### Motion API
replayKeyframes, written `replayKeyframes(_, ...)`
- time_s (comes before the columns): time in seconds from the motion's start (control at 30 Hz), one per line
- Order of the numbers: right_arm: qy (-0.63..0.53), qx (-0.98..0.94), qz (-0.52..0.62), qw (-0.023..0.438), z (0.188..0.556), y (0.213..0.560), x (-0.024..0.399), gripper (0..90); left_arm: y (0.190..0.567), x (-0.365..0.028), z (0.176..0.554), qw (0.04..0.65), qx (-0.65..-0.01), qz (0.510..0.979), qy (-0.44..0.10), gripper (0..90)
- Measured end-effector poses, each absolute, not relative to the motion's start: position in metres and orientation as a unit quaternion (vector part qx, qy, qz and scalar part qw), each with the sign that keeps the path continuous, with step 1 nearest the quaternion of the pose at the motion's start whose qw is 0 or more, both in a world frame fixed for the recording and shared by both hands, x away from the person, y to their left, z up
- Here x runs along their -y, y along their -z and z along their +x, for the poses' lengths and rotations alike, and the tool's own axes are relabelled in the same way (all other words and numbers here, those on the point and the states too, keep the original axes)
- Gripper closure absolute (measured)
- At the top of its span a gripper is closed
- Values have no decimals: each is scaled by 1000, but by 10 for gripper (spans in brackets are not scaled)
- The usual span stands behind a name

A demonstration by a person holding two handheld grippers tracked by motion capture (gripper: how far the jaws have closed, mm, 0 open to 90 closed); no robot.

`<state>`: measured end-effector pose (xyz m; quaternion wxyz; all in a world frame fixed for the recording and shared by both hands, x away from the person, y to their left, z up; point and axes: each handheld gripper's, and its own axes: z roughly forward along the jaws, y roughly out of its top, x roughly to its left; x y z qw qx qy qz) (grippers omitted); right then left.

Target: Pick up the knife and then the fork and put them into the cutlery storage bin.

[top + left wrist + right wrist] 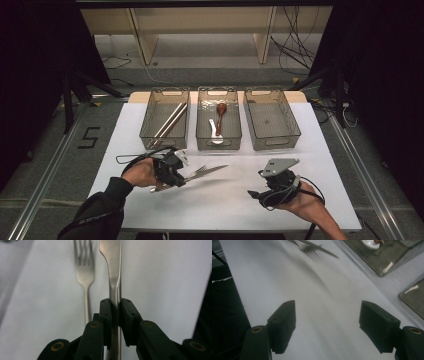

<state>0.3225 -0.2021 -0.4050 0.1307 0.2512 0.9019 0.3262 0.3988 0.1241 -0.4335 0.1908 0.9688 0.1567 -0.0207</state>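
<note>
While our left gripper clamps the knife by its handle above the near-left table, right gripper wide and empty, we keep it level, clear of the fork.

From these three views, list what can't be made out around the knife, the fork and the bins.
- Knife: the tip is cut off by the top edge of the left gripper view; its handle is hidden between the left gripper pads.
- Fork: blurred there, tines cut off at the top; its handle end passes behind the gripper.
- Middle bin: the white item under the brown spoon is too small to identify in the high view.
</note>
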Motion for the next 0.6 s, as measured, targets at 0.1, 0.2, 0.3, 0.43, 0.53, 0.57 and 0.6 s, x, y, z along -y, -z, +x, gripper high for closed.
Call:
replayKeyframes(0.1, -332, -904, 235, 132, 320, 403, 195, 305, 432, -118, 395, 191, -154, 969, 29, 794)
replayKeyframes(0.2, -334, -907, 220, 134, 318, 403, 187, 305, 431, -112, 391, 191, -150, 969, 38, 794)
replayKeyframes(0.3, -330, -913, 202, 131, 316, 405, 177, 305, 430, -106, 387, 185, -141, 972, 44, 793)
replayKeyframes(0.43, -330, -919, 170, 135, 309, 404, 163, 313, 427, -99, 382, 184, -133, 972, 56, 794)
replayKeyframes(0.53, -327, -922, 151, 140, 304, 404, 153, 320, 427, -94, 380, 182, -126, 973, 68, 793)
replayKeyframes(0.57, -324, -924, 144, 141, 303, 405, 150, 322, 427, -92, 379, 184, -129, 972, 71, 794)
replayKeyframes(0.6, -320, -926, 138, 144, 302, 406, 147, 325, 428, -90, 378, 181, -127, 973, 74, 794)
